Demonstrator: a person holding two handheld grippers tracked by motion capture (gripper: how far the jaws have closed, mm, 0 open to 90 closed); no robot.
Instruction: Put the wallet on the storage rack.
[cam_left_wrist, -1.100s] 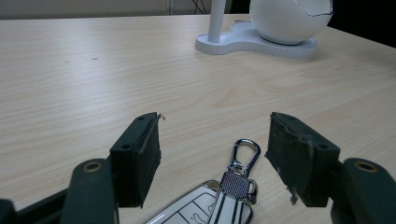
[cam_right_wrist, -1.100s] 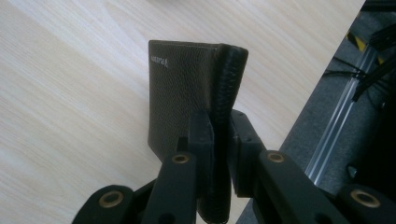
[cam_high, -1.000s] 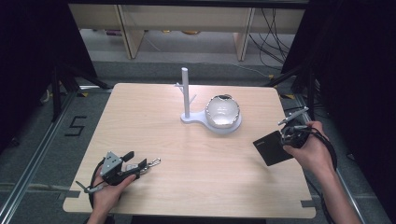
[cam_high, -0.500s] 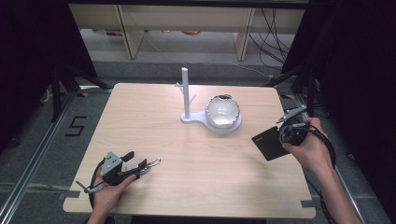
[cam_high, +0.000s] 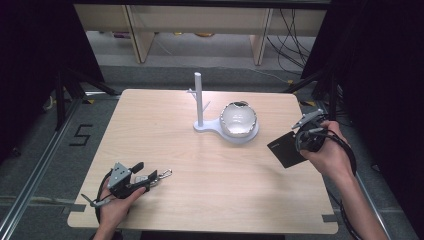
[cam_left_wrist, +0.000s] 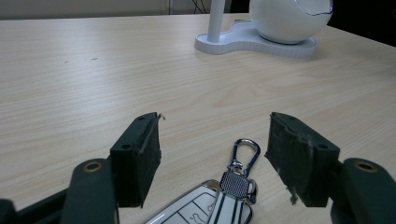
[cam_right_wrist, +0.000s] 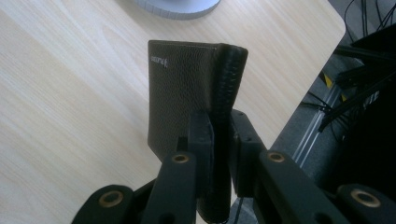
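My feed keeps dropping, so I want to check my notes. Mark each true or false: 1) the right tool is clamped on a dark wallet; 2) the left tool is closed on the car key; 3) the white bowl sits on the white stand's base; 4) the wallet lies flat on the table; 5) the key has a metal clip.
1) True: the right tool is shut on the dark wallet.
2) False: the left tool stands open, with the car key between its jaws, untouched.
3) True: the white bowl sits on the white stand.
4) False: the wallet is held in the air, above the table.
5) True: the metal clip is on the key.
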